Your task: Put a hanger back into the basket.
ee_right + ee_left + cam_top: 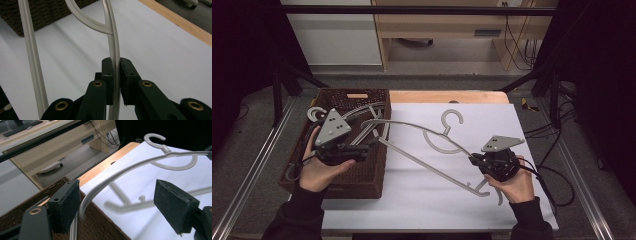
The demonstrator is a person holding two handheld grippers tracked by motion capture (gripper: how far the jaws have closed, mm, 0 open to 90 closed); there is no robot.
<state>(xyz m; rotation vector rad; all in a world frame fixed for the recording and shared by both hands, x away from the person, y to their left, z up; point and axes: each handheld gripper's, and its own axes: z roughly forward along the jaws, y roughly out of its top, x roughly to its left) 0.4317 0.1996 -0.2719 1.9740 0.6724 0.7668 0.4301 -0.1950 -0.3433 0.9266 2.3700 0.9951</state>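
A white sheet [492,130] covers the wooden table, with one dark woven basket [367,175] at its left edge. One grey hanger [432,150] is held above the sheet, slanting from the basket toward the near right; more grey hangers [357,111] lie in the basket, too tangled to count. The right gripper [475,161] is clamped on the lifted hanger's arm. The left gripper [371,148] has its jaws apart, the hanger's other end just beside one pad [67,205].

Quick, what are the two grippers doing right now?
Left gripper: open, holding nothing; one end of the hanger lies between its jaws.
Right gripper: closed on the hanger.
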